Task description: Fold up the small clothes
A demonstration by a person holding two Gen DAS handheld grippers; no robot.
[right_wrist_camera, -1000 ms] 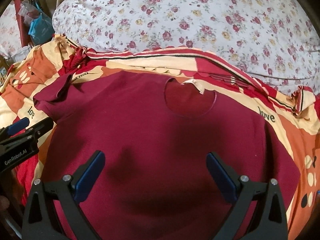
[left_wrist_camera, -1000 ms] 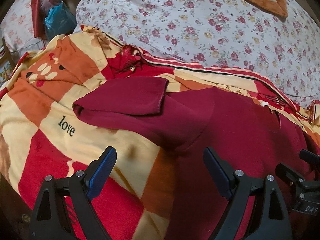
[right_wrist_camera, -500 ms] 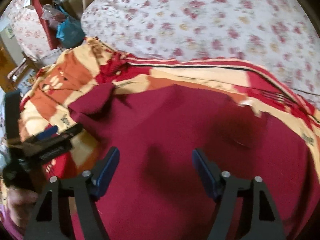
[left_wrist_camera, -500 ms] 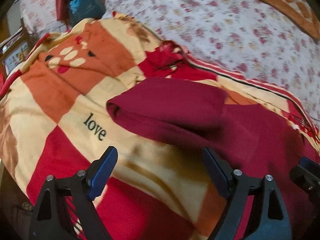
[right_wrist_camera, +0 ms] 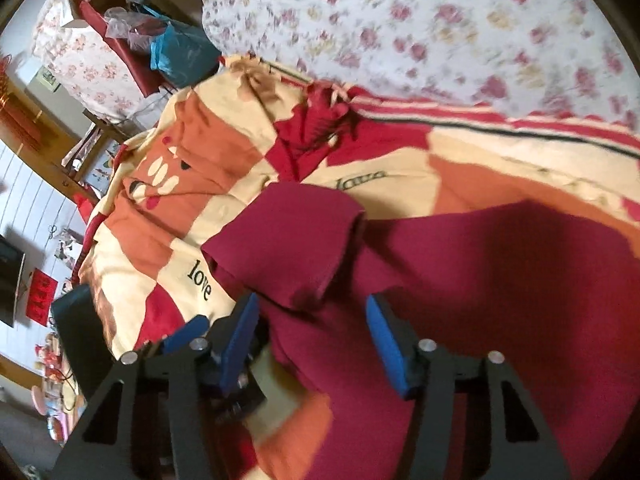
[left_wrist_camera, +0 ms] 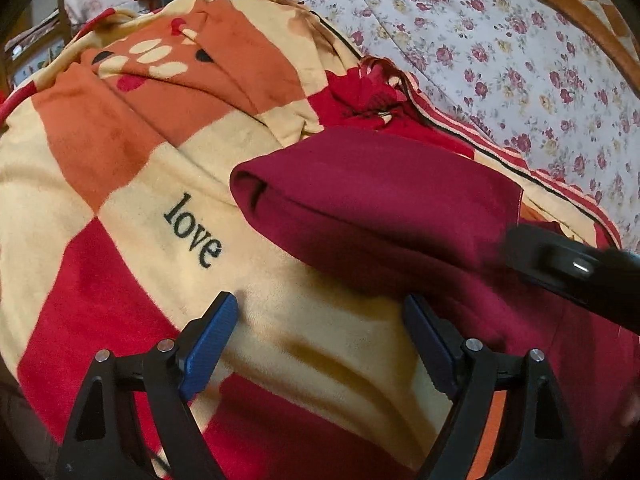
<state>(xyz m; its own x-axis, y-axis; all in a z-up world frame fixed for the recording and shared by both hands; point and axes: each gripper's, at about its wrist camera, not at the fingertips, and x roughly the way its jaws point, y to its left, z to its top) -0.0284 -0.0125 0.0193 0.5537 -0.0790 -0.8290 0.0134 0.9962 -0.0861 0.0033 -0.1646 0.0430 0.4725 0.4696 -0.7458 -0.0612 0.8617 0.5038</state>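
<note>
A maroon shirt [left_wrist_camera: 384,200] lies flat on a checked blanket [left_wrist_camera: 120,216] printed with the word "love", its body running off to the right and one sleeve [right_wrist_camera: 288,240] folded back over it, the fold's rounded edge pointing left. The left gripper [left_wrist_camera: 320,332] hovers wide open over bare blanket just beside the sleeve, holding nothing. The right gripper [right_wrist_camera: 312,336] hangs over the sleeve's hem, its jaws well apart and empty. A flowered bedspread [left_wrist_camera: 500,48] lies beyond.
</note>
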